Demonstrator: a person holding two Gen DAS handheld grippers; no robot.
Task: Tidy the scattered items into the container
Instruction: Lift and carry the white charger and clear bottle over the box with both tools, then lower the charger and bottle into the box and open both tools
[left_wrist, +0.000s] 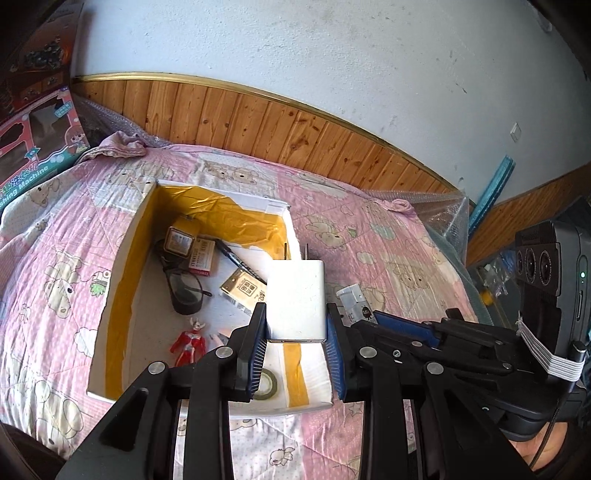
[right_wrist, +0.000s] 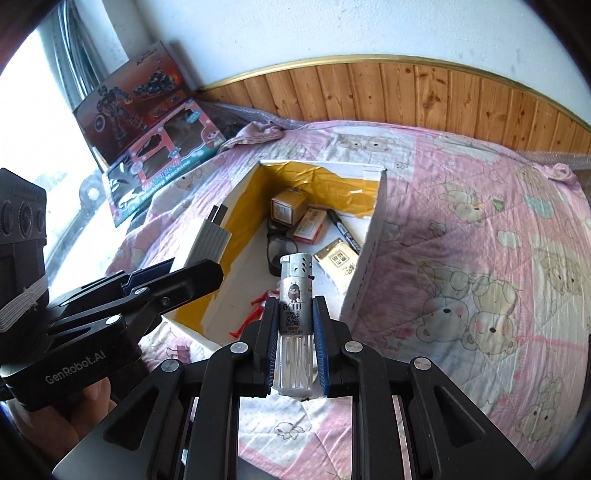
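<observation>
Currently both tools are loaded and hovering at the box's near edge, nothing released yet.

Risks:
- Left tool (left_wrist: 295, 341) pinches only the bottom end of the white charger (left_wrist: 296, 297); most of the body sticks out past the pads, prongs pointing to 12 o'clock. Any tilt or jolt could pivot it out, and I judge it would land on the near wall of the box (left_wrist: 118, 295) or the quilt (left_wrist: 44, 258), not inside.
- Right tool (right_wrist: 294, 345) clamps the lighter (right_wrist: 294, 295) mid-body, upright. Smooth, narrow casing, so it could slide between the pads if the grip eases before it is over the opening.
- The tools sit close side by side; in the right view the left tool is at 9 o'clock, near. Dropping both together risks a knock.
- Box floor is already crowded: glasses (left_wrist: 184, 291), marker pen (left_wrist: 236, 258), small cartons, red toy figure (left_wrist: 188, 345), tape roll (left_wrist: 267, 384). A dropped charger may bounce off these.

Positions: charger is over the box's near right corner, at 12 o'clock from the left tool. Lighter is at 12 o'clock from the right tool, just short of the near wall; box opening lies beyond at 12 o'clock. Both jaws are narrowly closed on their items.
</observation>
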